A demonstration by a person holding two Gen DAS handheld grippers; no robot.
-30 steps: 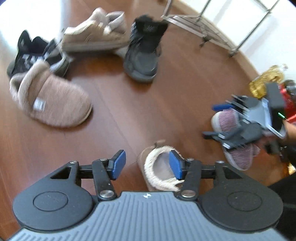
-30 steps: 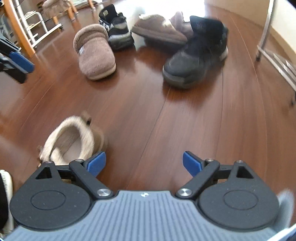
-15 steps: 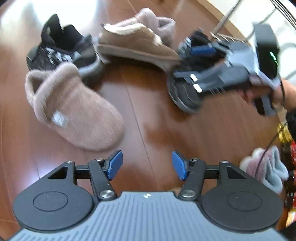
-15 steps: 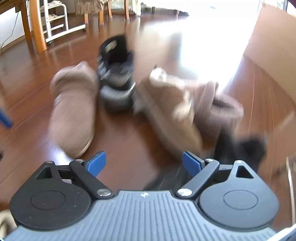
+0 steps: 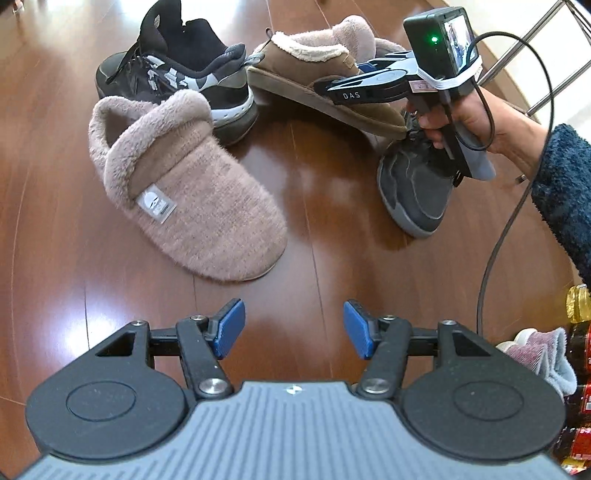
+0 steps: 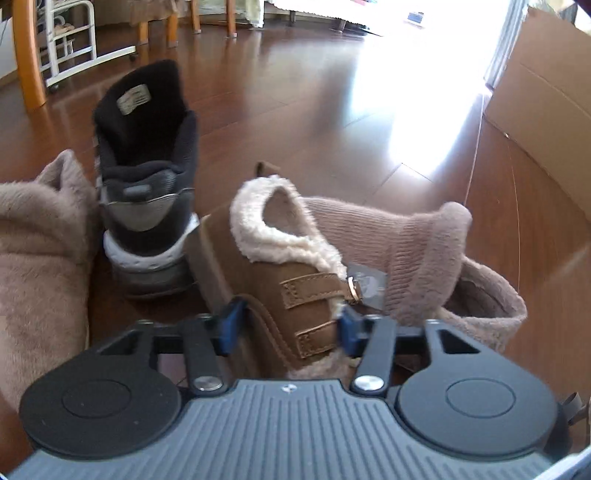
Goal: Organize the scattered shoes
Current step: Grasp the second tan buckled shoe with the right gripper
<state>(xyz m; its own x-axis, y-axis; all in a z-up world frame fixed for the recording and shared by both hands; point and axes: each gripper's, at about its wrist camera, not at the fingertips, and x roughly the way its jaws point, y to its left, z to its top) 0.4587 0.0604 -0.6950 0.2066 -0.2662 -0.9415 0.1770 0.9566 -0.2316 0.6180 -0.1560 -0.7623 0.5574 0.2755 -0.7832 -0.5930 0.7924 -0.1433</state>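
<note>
On a dark wooden floor (image 5: 55, 229), our left gripper (image 5: 293, 328) hangs with its blue pads spread and nothing between them, just short of the toe of a fuzzy pink slipper (image 5: 192, 199) that lies ahead and slightly to the left. Behind that slipper stands a black sneaker (image 5: 177, 74), touching its fluffy collar; beside the sneaker rests a brown fleece-lined slipper (image 5: 325, 85), tipped up against a second pink slipper (image 5: 354, 33) behind it.

Our right gripper (image 6: 286, 328) sits over the brown slipper's (image 6: 273, 280) strapped top (two straps, one with a small buckle), a blue pad on either side of the suede upper. The jaws are parted around the shoe; whether the pads press it we cannot tell. From the left wrist camera, our right hand (image 5: 469, 118) holds that tool above a dark grey shoe (image 5: 417, 184). A pink-and-grey slipper (image 5: 539, 350) lies at the far right edge, near some bottles (image 5: 580, 306). A cardboard box (image 6: 539, 96) stands at the right wrist view's upper right.
</note>
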